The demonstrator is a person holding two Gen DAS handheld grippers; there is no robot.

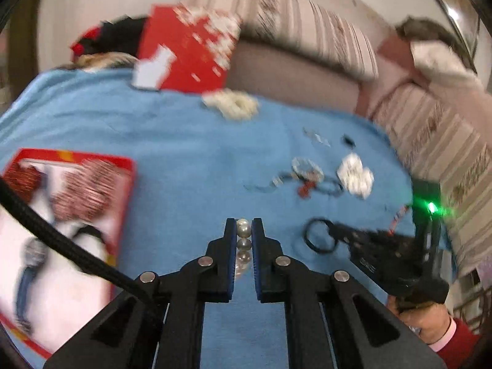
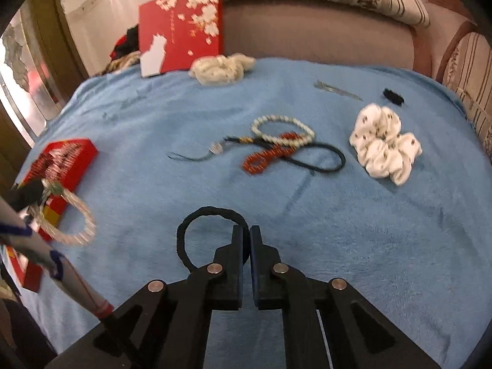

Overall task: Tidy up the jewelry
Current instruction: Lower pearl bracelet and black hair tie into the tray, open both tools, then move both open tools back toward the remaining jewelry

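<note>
Left wrist view, blurred: the left claw [image 1: 244, 230] is clamped on a string of clear round beads [image 1: 243, 240], which sits upright between its two pads above the blue blanket [image 1: 172, 141]. To its left lies an open red box [image 1: 64, 215]. To its right the right claw [image 1: 333, 235] pinches a black hair tie [image 1: 310, 236], with the person's hand [image 1: 424, 316] and a red sleeve behind it. Farther back lie a tangle of bracelets [image 1: 304, 178], a white scrunchie [image 1: 355, 175], a cream scrunchie [image 1: 233, 104] and a red lid with white flowers [image 1: 187, 52] propped up at the blanket's far edge.

Right wrist view: the right claw [image 2: 246, 236] is closed on the black hair tie [image 2: 196, 224], its loop lying on the blanket [image 2: 153, 123] to the left of the pads. At the far left the bead bracelet [image 2: 80, 218] hangs from the left claw in front of the red box [image 2: 64, 160]. In the middle lie a white bead bracelet [image 2: 283, 129], a red bead bracelet [image 2: 264, 156] and a dark cord [image 2: 326, 160], overlapping. The white scrunchie [image 2: 384, 144] lies to their right, a hair clip [image 2: 335, 90] and a small black item [image 2: 393, 97] beyond.
</note>
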